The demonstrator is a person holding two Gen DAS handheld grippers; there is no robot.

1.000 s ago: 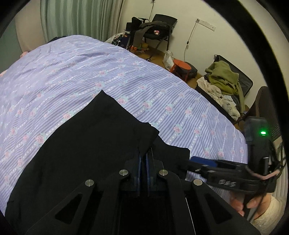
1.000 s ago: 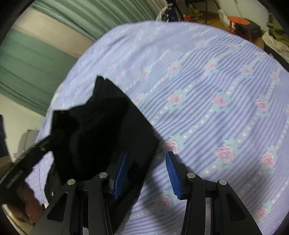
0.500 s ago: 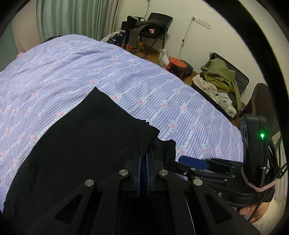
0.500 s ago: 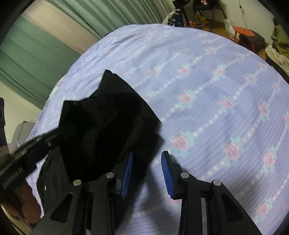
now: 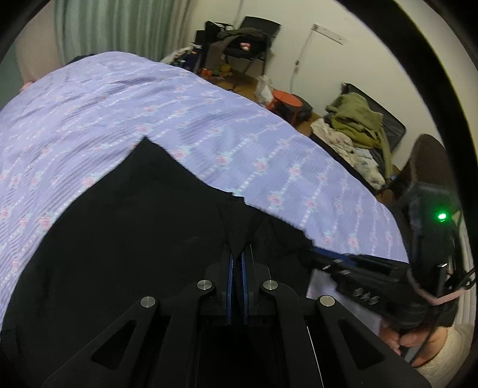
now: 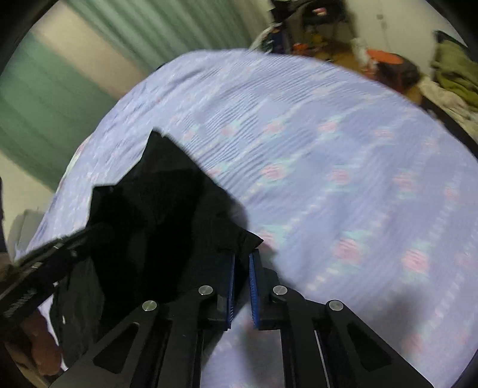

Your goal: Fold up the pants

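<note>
Black pants (image 5: 134, 223) lie on a bed with a purple flowered sheet (image 5: 209, 119). My left gripper (image 5: 237, 253) is shut on a raised fold of the pants' near edge. The right gripper (image 5: 316, 253) reaches in from the right of that view, with a hand (image 5: 400, 337) behind it. In the right wrist view, the right gripper (image 6: 242, 253) has its jaws closing, and its blue pads pinch a corner of the pants (image 6: 155, 209) at their tips. The left gripper (image 6: 44, 256) enters from the left edge there, into the bunched cloth.
Beyond the bed's far side stand an orange stool (image 5: 283, 100), a dark chair piled with clothes (image 5: 248, 38) and an open suitcase of garments (image 5: 355, 119). A brown wicker chair (image 5: 430, 167) is at the right. Green curtains (image 5: 104, 27) hang behind the bed.
The right jaws went from wide apart to nearly together around the pants' corner, which now stands up at their tips. The left gripper stayed shut on its fold.
</note>
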